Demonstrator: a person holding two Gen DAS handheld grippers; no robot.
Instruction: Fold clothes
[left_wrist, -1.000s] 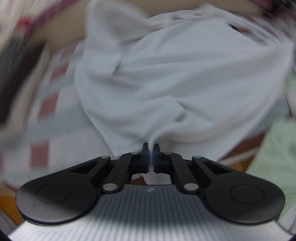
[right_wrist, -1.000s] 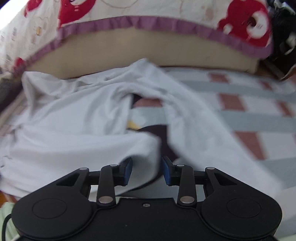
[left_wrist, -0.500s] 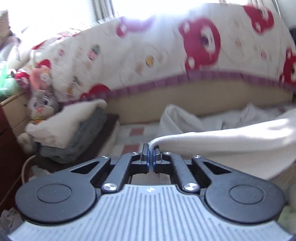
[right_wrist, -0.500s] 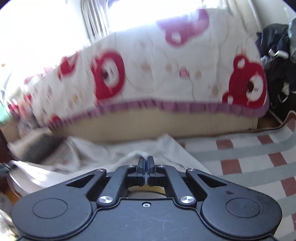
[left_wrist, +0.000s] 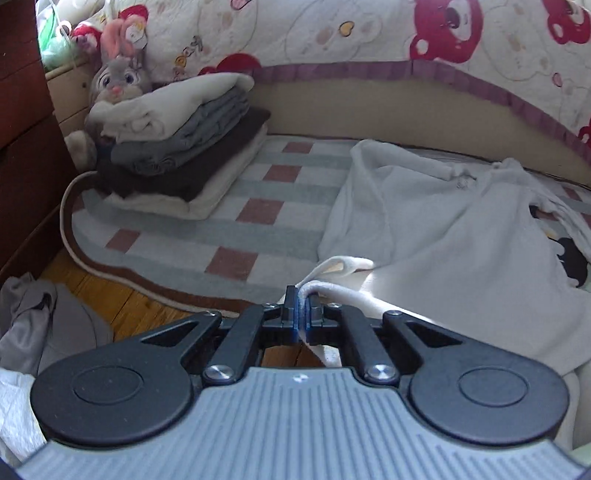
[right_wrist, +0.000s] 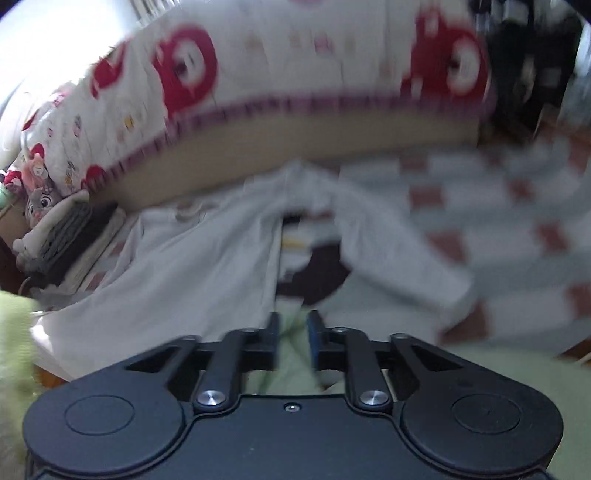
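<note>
Right gripper (right_wrist: 293, 325) jaws newly apart, white shirt (right_wrist: 177, 266) just beyond.

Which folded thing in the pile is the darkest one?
The dark brown layer, second from the bottom of the folded pile; those above are grey and cream, the bottom one cream.
</note>
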